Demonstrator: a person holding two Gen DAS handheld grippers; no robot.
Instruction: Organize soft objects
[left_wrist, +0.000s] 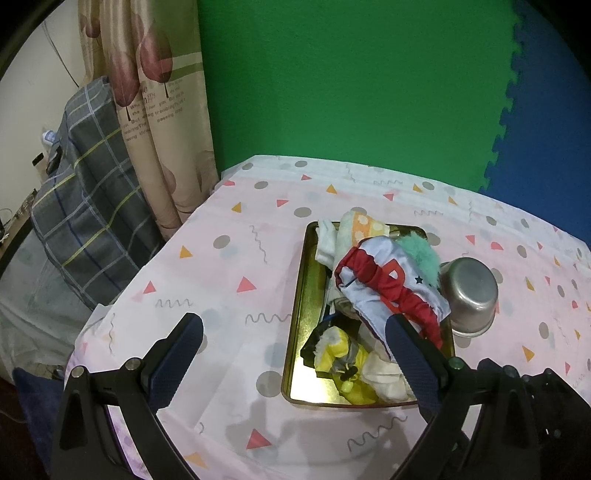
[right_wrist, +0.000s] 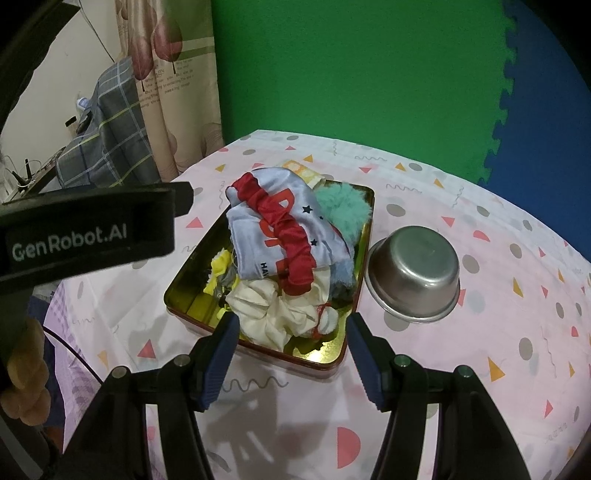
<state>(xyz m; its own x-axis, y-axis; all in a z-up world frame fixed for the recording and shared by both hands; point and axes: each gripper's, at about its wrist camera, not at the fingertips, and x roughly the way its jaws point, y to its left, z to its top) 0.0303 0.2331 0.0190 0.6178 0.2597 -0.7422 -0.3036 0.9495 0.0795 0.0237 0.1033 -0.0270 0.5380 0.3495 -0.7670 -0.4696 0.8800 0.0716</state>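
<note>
The left tool (left_wrist: 295, 347) and the right tool (right_wrist: 290, 345) are both released above the table (right_wrist: 480, 369); neither grasps anything. The soft clothes (right_wrist: 280, 236) fill the gold tin (right_wrist: 332, 354); a steel bowl (right_wrist: 415, 266) stands upside down just beside it.

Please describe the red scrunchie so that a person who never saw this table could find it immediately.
On the pink patterned tablecloth stands a gold tin tray heaped with soft things, beside an upturned steel bowl. On top of the heap lies a pale blue garment with red letters, and the red scrunchie is draped across it. It is the only ruffled red band; the nearby scrunchies are cream and fluffy teal.
</note>
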